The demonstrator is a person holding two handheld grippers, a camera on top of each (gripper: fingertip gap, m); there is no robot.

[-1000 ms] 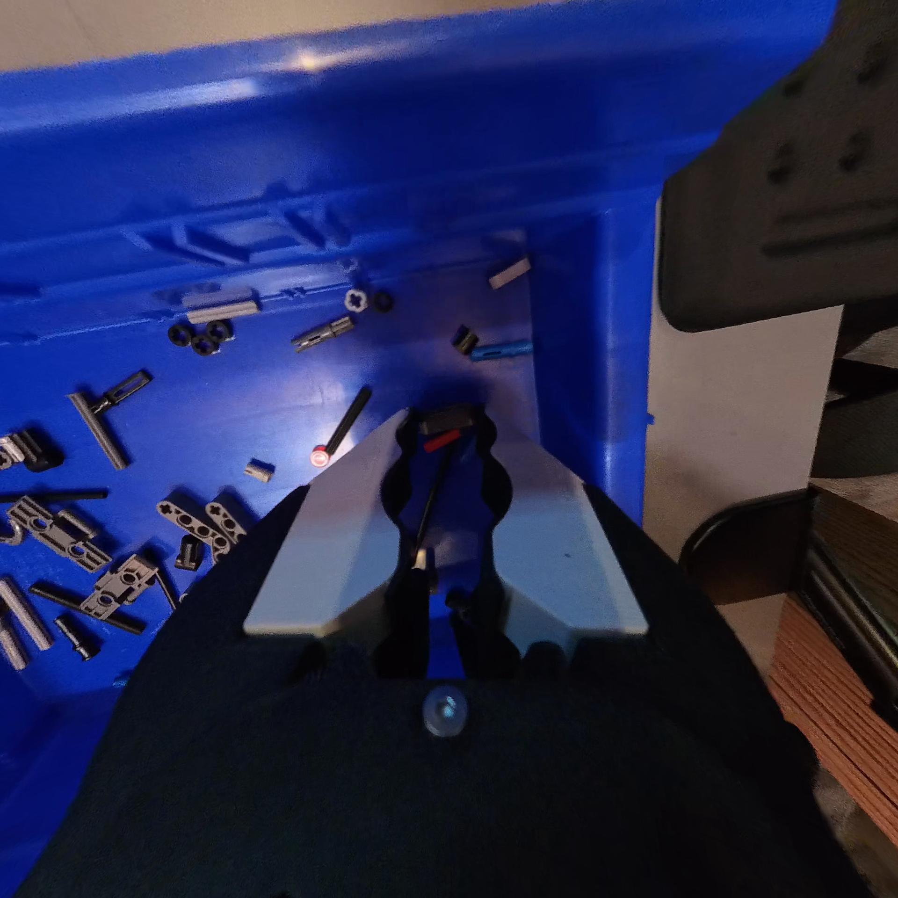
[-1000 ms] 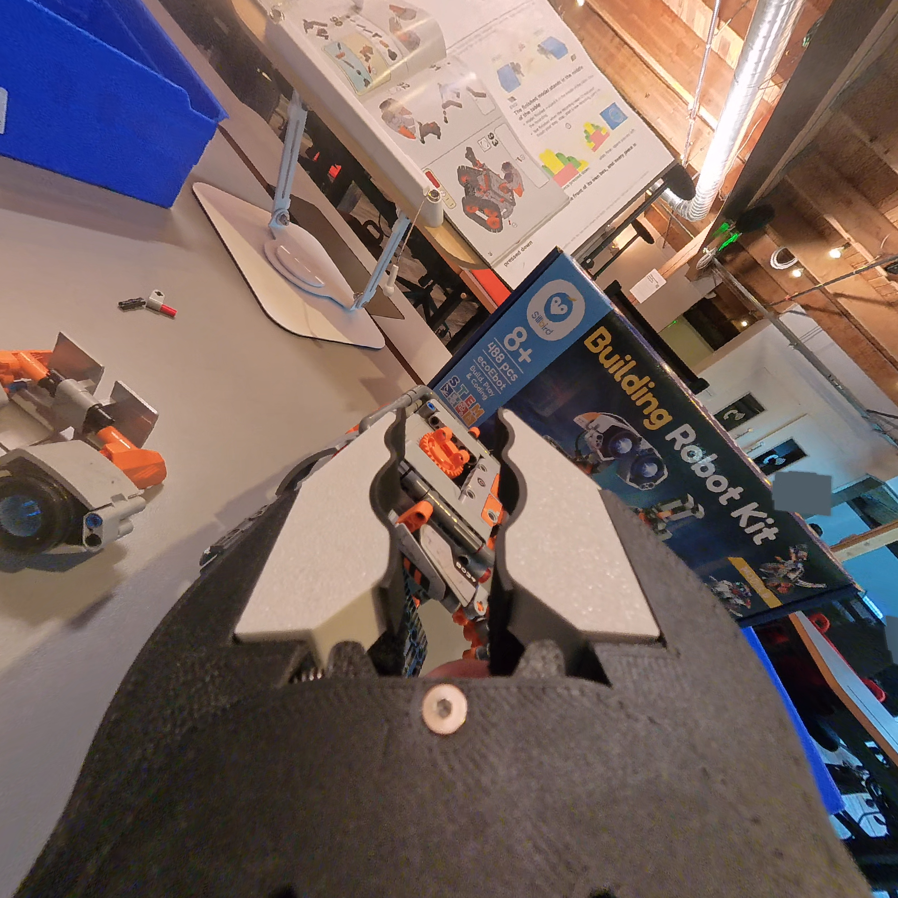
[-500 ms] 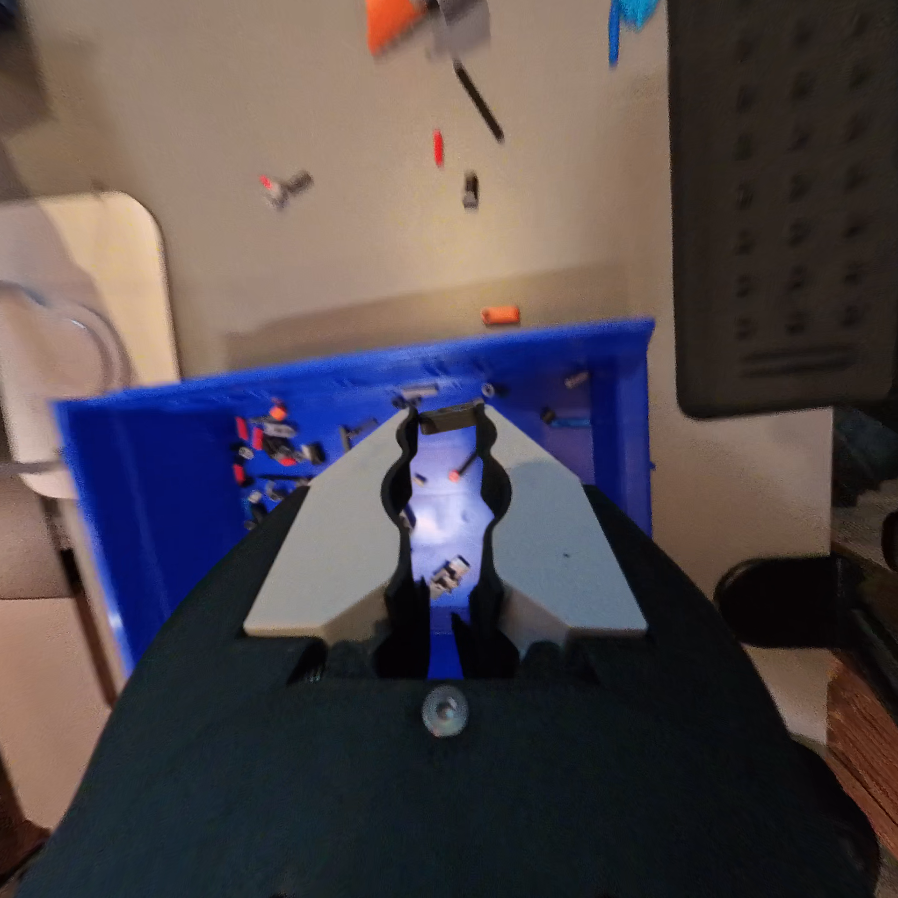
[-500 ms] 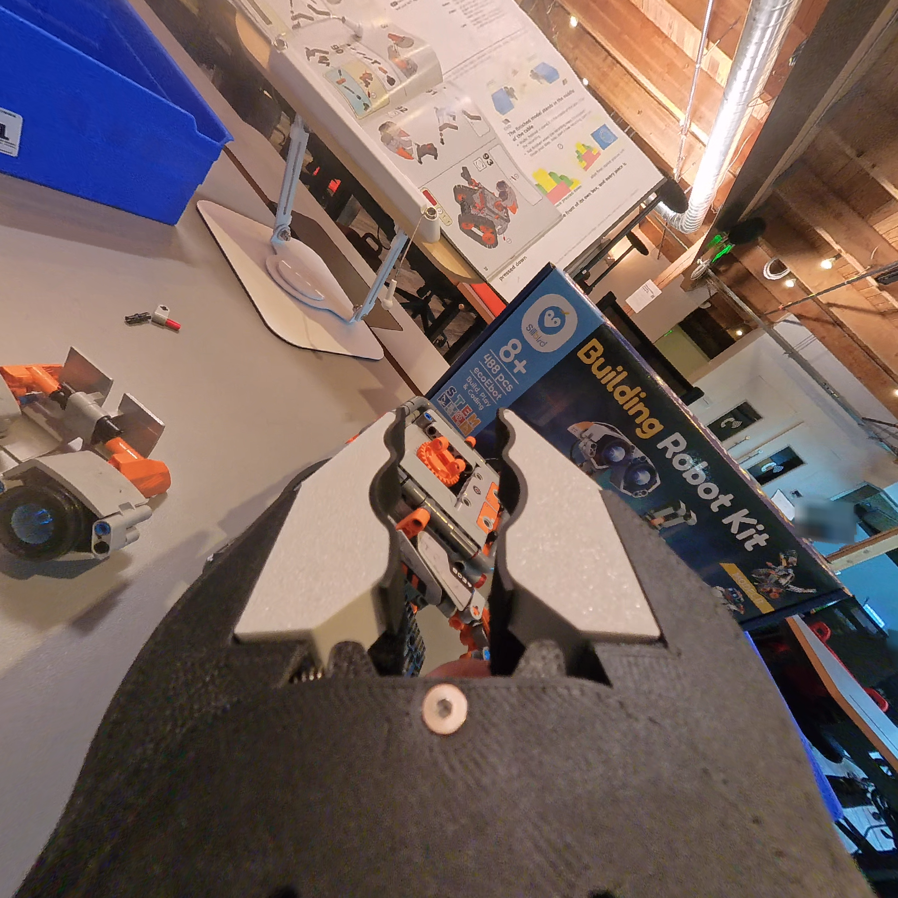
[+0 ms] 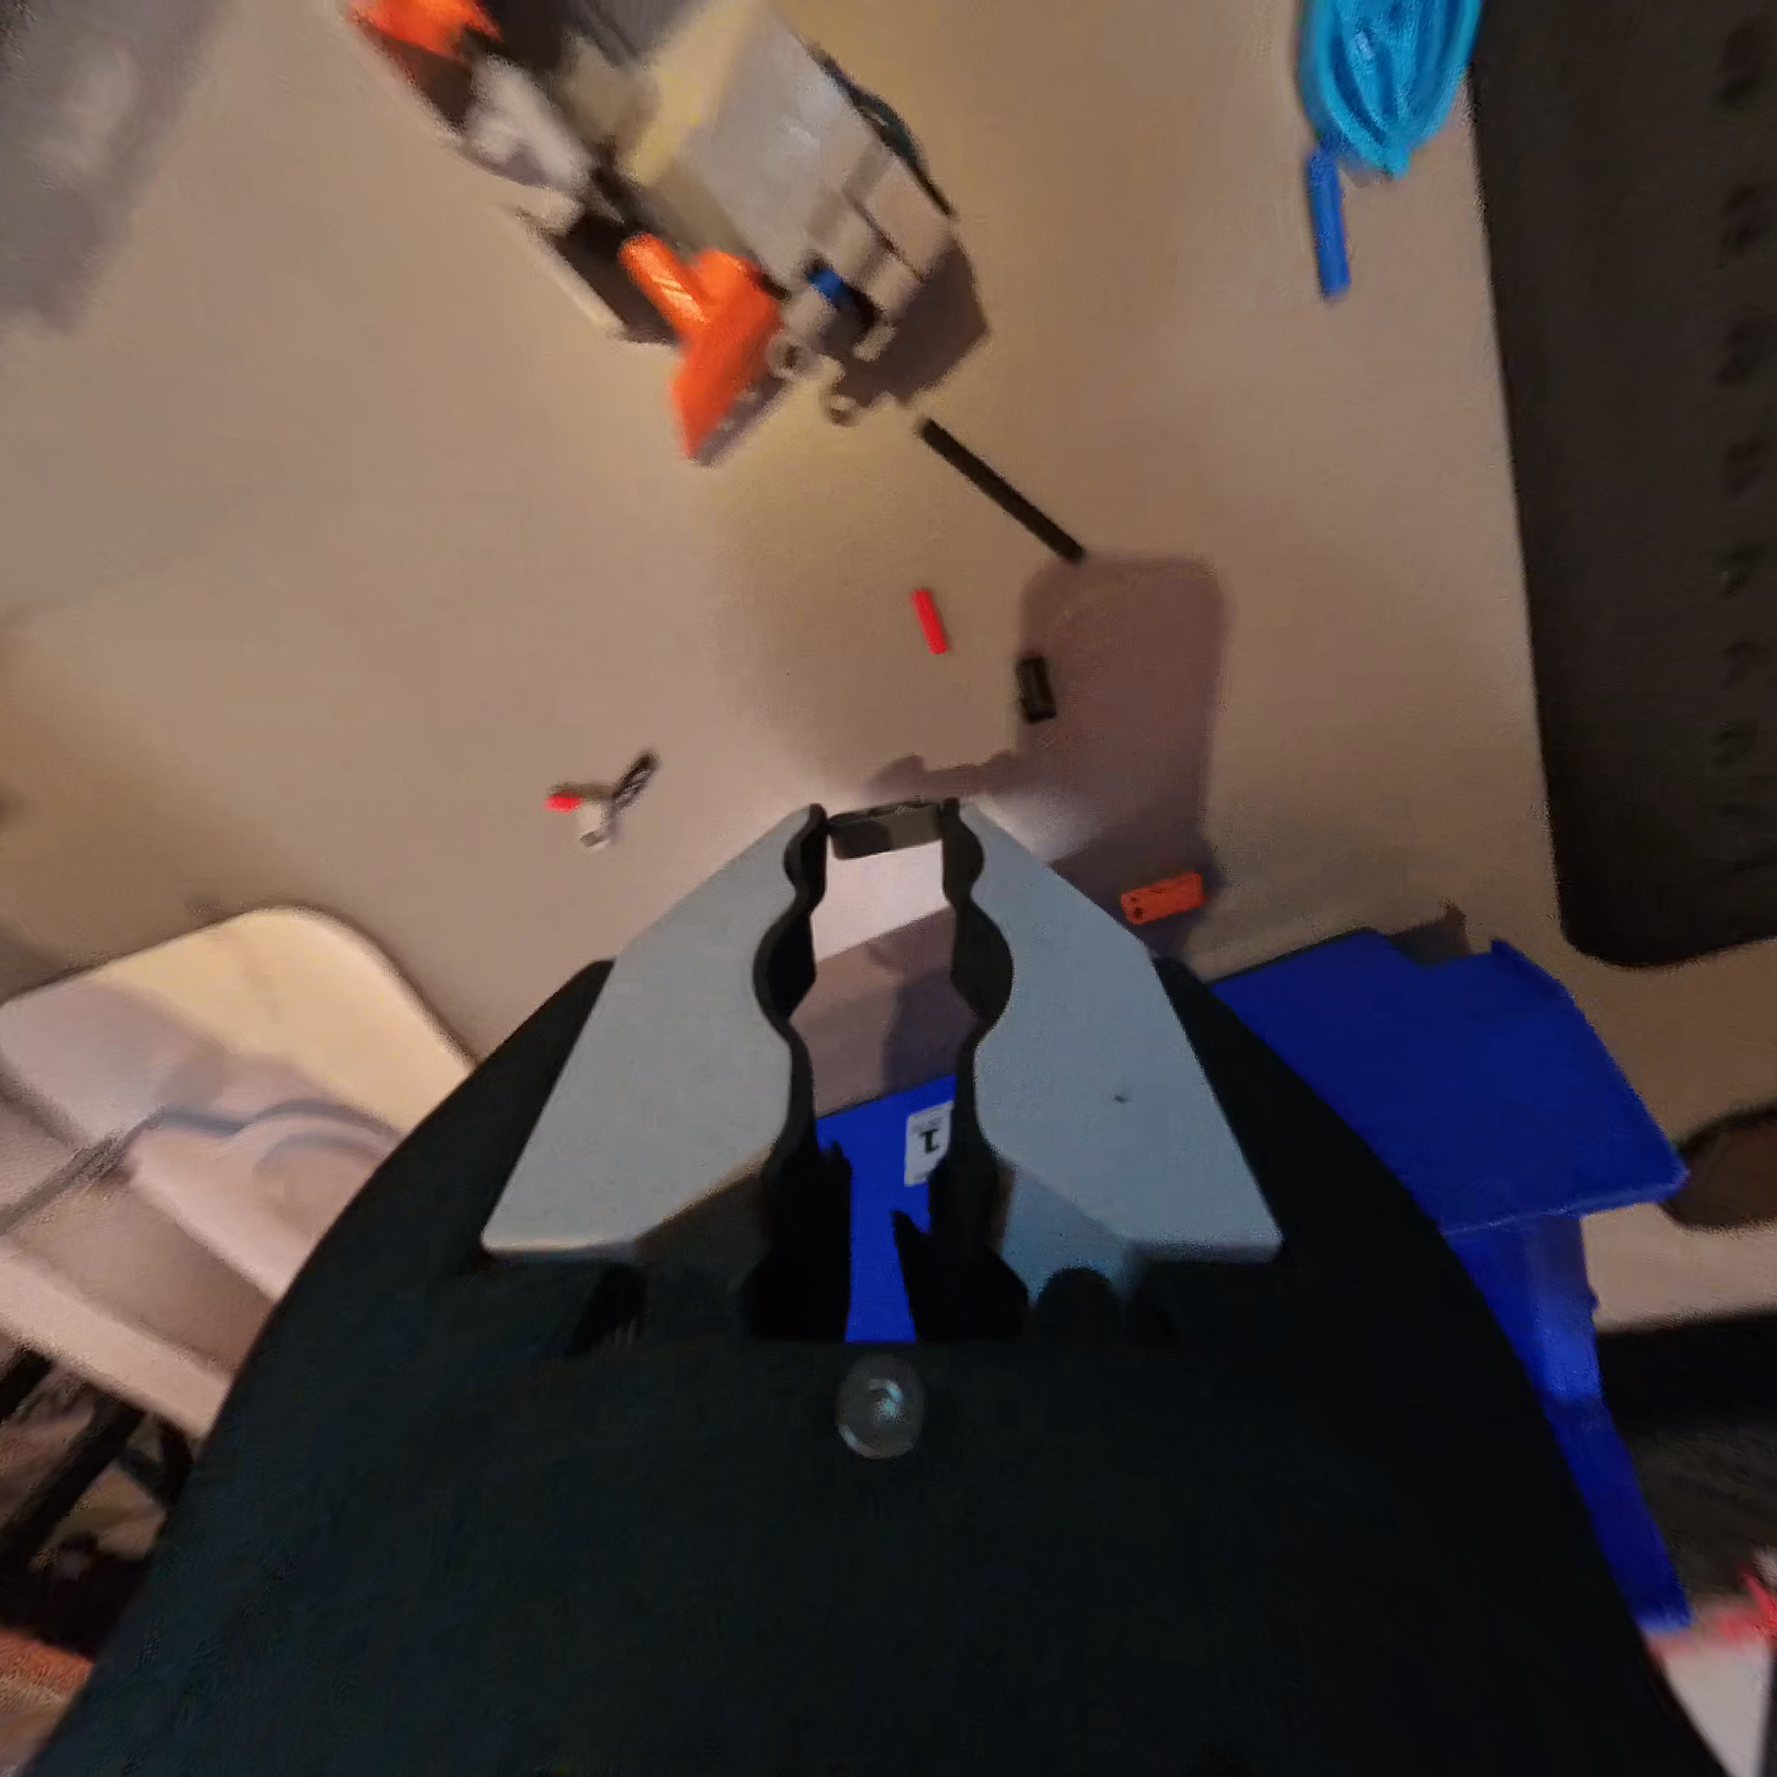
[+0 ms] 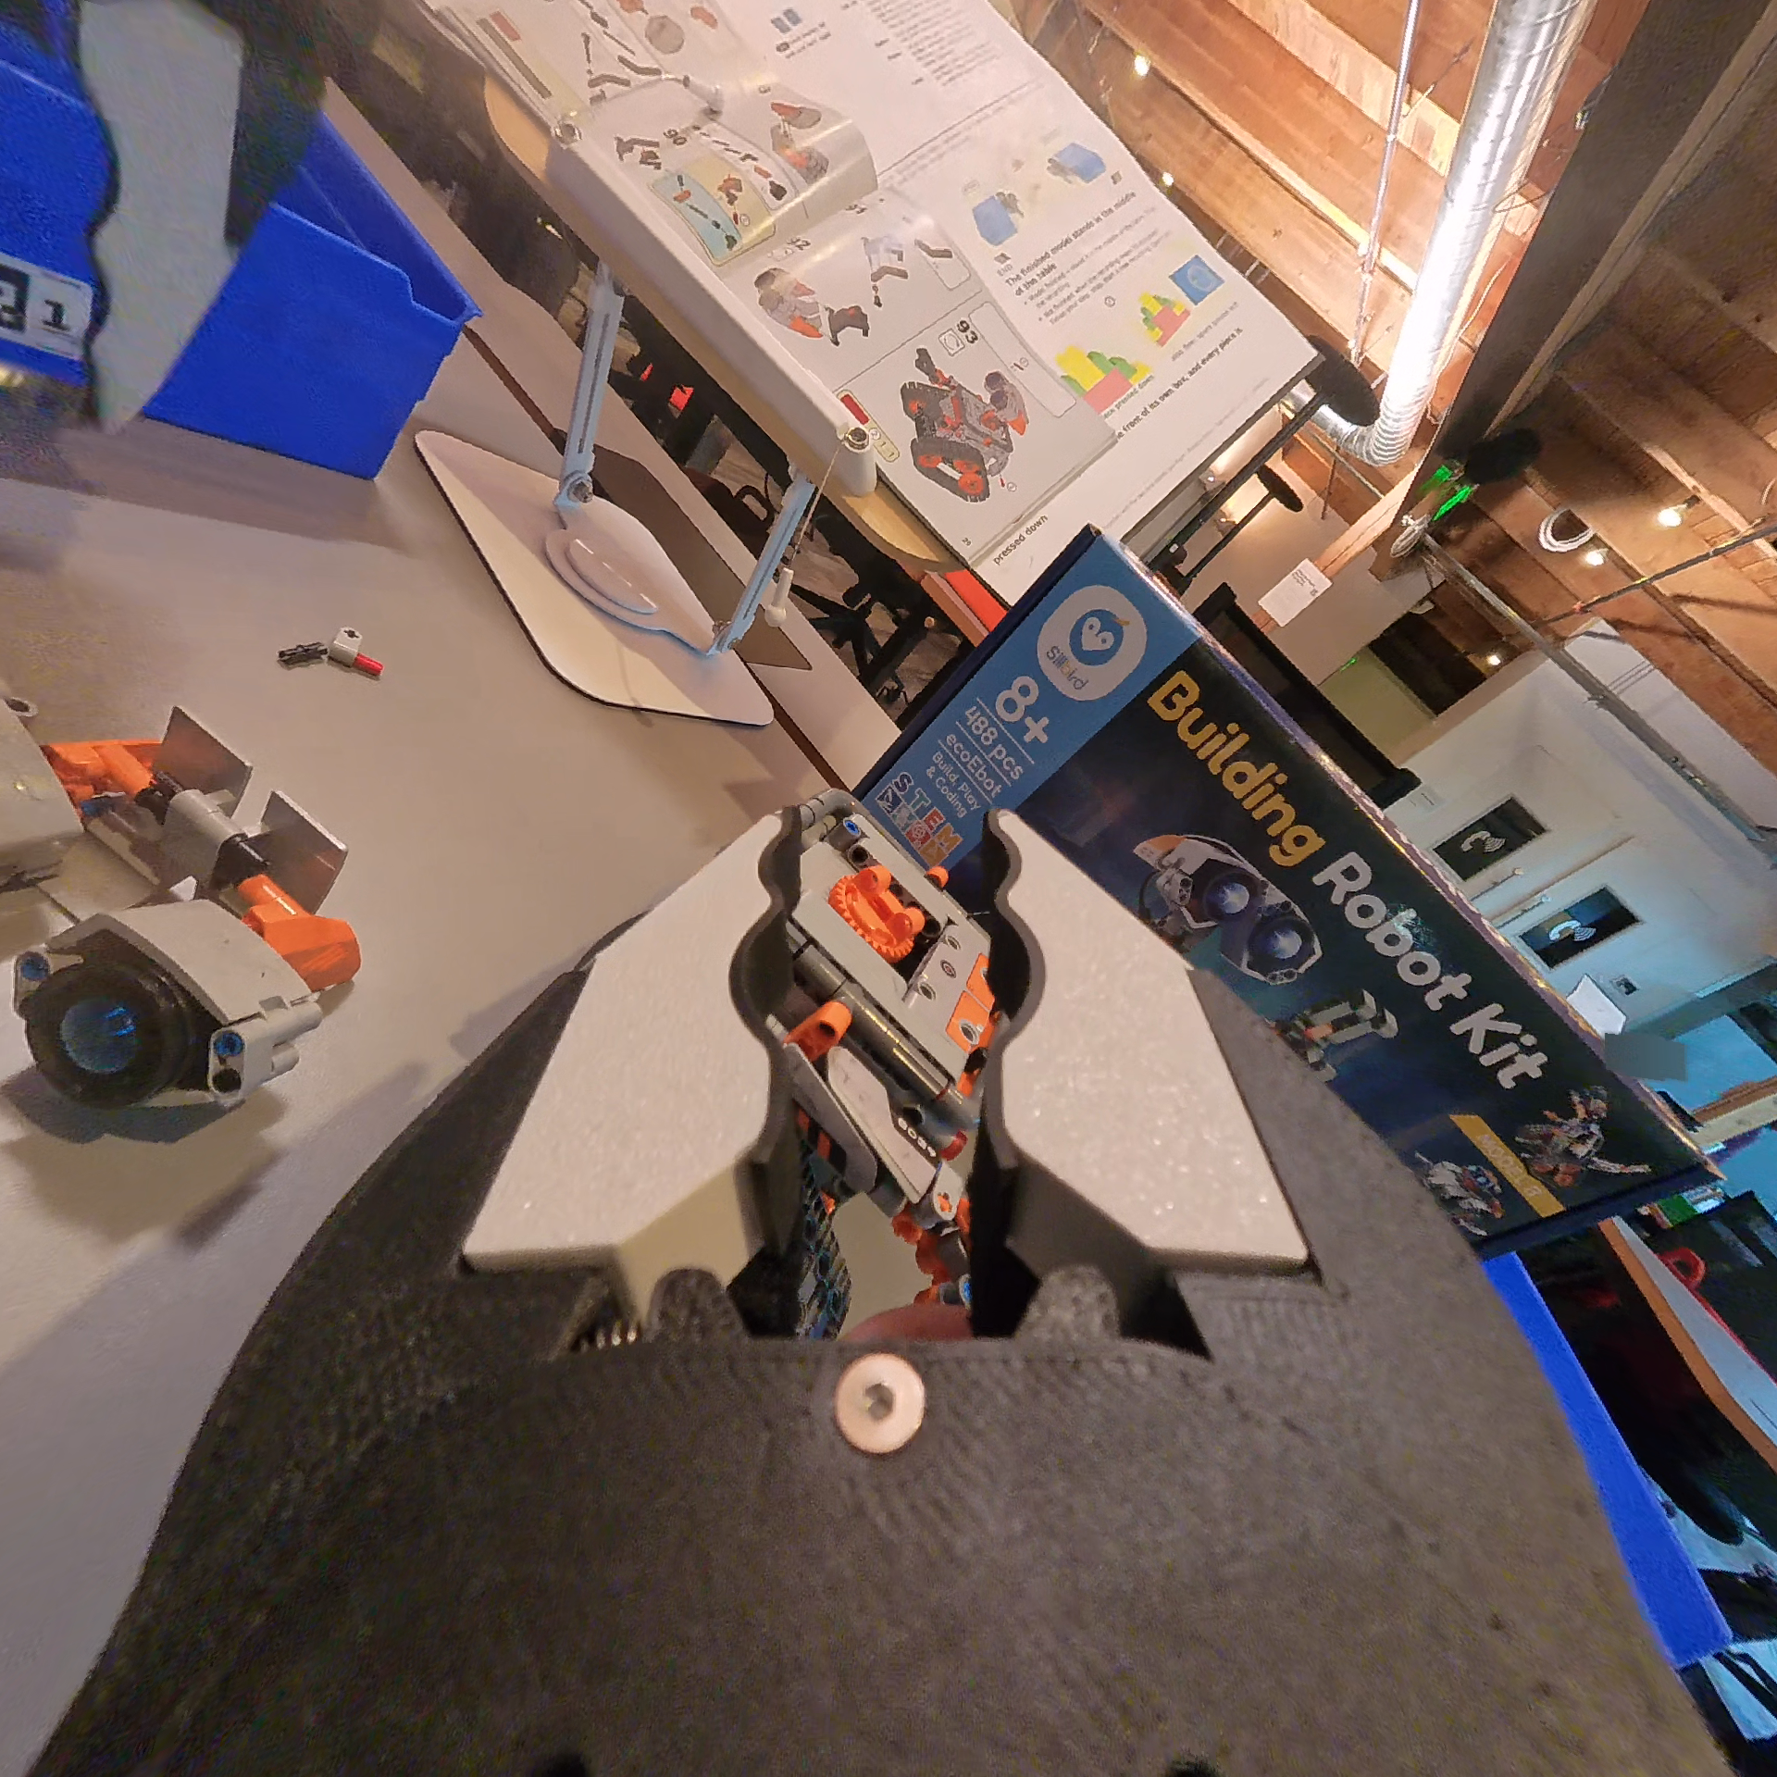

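My left gripper (image 5: pixel 885 829) is shut on a small dark grey brick piece (image 5: pixel 883 831) pinched at its fingertips, held above the table past the rim of the blue bin (image 5: pixel 1423 1058). My right gripper (image 6: pixel 889 846) is shut on a grey and orange brick assembly (image 6: pixel 889 962) with an orange gear on top. A larger grey and orange model part (image 6: pixel 183 971) with a dark lens lies on the table to the left; it shows blurred in the left wrist view (image 5: pixel 731 221). The left gripper shows at the upper left of the right wrist view (image 6: pixel 163 192).
Loose pieces lie on the table: a red pin (image 5: pixel 929 621), a black axle (image 5: pixel 1000 490), a small black piece (image 5: pixel 1035 688), an orange piece (image 5: pixel 1162 898). A blue cable coil (image 5: pixel 1375 87), a booklet on a stand (image 6: pixel 846 240) and a kit box (image 6: pixel 1250 923) stand nearby. The grippers' ends are close to 25 centimetres from one another. To reach the red pin (image 5: pixel 929 621) in a straight line is about 6 centimetres for my left fingers, about 25 centimetres for my right.
My left gripper has lifted out of the blue bin with the small dark piece and swung over the table toward the model part. The right gripper has barely moved.
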